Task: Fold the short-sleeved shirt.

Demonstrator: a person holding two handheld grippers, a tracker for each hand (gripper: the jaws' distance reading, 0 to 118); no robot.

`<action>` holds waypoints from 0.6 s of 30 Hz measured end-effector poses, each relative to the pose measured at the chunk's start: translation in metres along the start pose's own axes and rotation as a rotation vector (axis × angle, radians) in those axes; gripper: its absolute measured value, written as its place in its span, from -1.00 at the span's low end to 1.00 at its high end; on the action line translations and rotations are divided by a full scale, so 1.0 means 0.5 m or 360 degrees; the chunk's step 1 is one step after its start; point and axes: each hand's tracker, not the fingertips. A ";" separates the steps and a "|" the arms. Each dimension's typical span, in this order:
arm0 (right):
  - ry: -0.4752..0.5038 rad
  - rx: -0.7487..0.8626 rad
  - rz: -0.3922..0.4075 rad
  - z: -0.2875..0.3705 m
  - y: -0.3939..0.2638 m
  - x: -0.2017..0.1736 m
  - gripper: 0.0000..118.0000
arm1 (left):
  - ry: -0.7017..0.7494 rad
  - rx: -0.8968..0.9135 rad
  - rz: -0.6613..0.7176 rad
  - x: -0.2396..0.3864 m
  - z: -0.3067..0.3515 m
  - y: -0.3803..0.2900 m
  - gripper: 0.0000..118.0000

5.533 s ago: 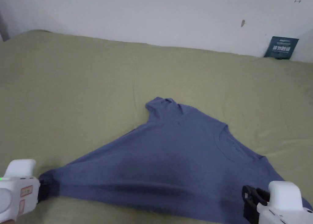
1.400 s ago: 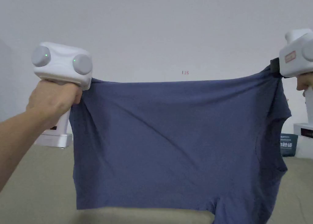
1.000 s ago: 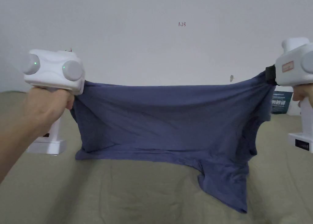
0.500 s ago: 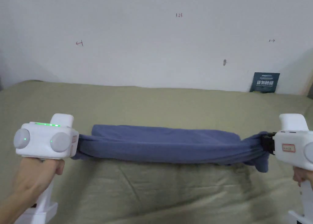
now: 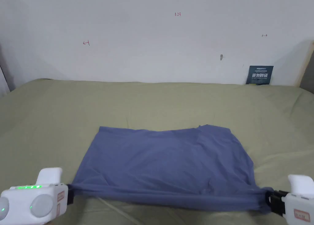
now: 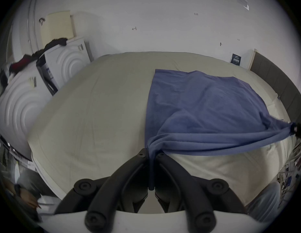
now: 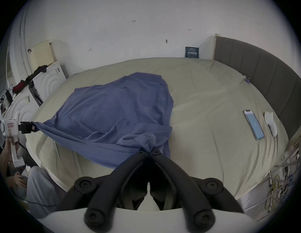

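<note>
1. The left gripper [image 5: 69, 194], at the lower left of the head view, has its fingers closed on one near corner of the shirt [image 5: 167, 161].
2. The shirt lies on the bed [image 5: 61, 112], mid-frame, its near edge pulled tight from left to right.
3. The right gripper [image 5: 271, 201], at the lower right, pinches the other corner.

Soft matt blue cloth, that shirt [image 5: 165, 161], on a matt olive sheet [image 5: 153, 103]; white glossy plastic gripper shells, a glossy phone [image 7: 253, 124], padded grey headboard [image 7: 257, 65].
</note>
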 end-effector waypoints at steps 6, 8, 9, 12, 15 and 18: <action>-0.0008 -0.0066 0.0023 0.031 -0.081 -0.006 -0.99 | -0.0050 -0.0010 0.0001 -0.019 0.045 -0.063 -1.00; -0.0012 -0.0083 0.0013 0.040 -0.091 0.003 -0.99 | -0.0062 -0.0009 0.0027 -0.023 0.053 -0.074 -1.00; -0.0006 -0.0091 0.0012 0.045 -0.098 0.000 -0.99 | -0.0061 -0.0012 0.0022 -0.024 0.059 -0.079 -1.00; -0.0013 -0.0106 0.0033 0.043 -0.107 0.010 -0.99 | -0.0076 -0.0019 -0.0009 -0.026 0.062 -0.093 -1.00; -0.0016 -0.0114 0.0000 0.033 -0.109 0.008 -0.99 | -0.0070 -0.0033 -0.0013 -0.023 0.052 -0.099 -1.00; -0.0005 -0.0092 -0.0045 0.030 -0.114 0.005 -0.91 | -0.0099 -0.0031 0.0009 -0.025 0.049 -0.106 -0.90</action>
